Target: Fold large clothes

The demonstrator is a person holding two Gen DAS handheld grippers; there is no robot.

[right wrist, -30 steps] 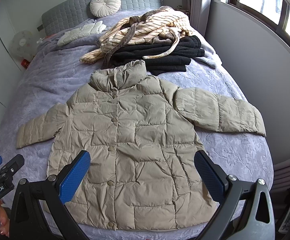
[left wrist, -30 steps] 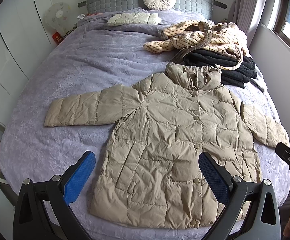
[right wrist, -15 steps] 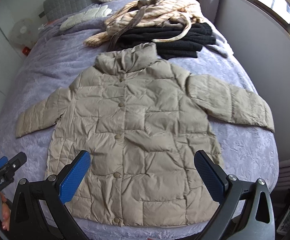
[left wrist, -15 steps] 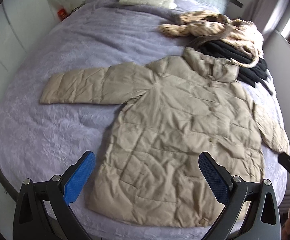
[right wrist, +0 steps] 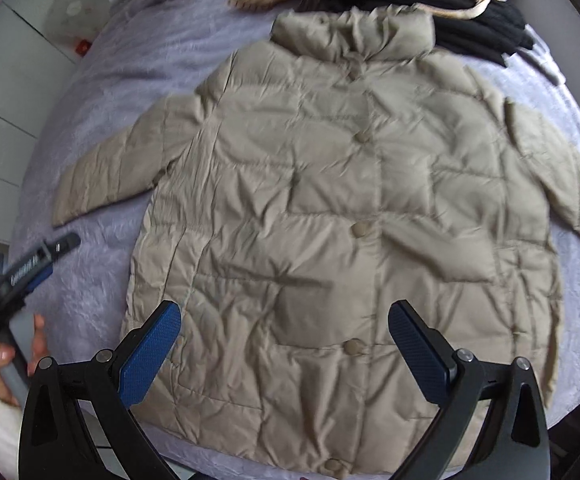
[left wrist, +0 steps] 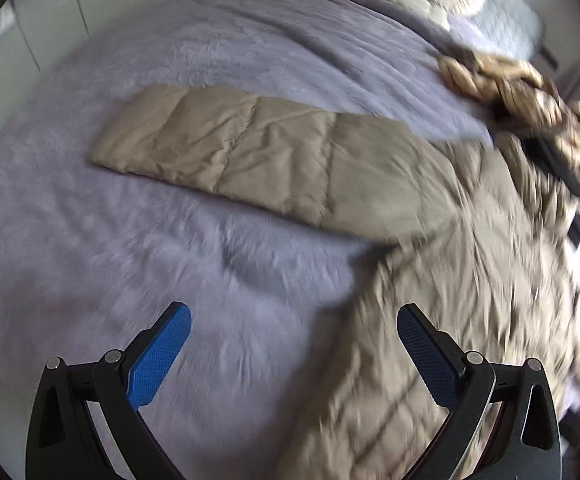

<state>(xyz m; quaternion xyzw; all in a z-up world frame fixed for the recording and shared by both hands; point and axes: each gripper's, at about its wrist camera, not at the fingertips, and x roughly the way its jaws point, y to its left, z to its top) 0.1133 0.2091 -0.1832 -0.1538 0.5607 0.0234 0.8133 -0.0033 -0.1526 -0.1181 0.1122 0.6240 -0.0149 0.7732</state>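
Beige and puffy, the jacket (right wrist: pixel 330 216) lies buttoned and flat on the purple bedspread (left wrist: pixel 130 260). The left gripper (left wrist: pixel 294 344) hangs with jaws apart near the outstretched sleeve (left wrist: pixel 226 156); the right gripper (right wrist: pixel 284 340) gapes empty above the hem. It looks light, soft, slippery and springy: pinch the cuff or seams.

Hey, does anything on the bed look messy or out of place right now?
The jacket lies flat and buttoned. Only the striped garment looks untidy, heaped loosely on the folded black clothes behind the collar.
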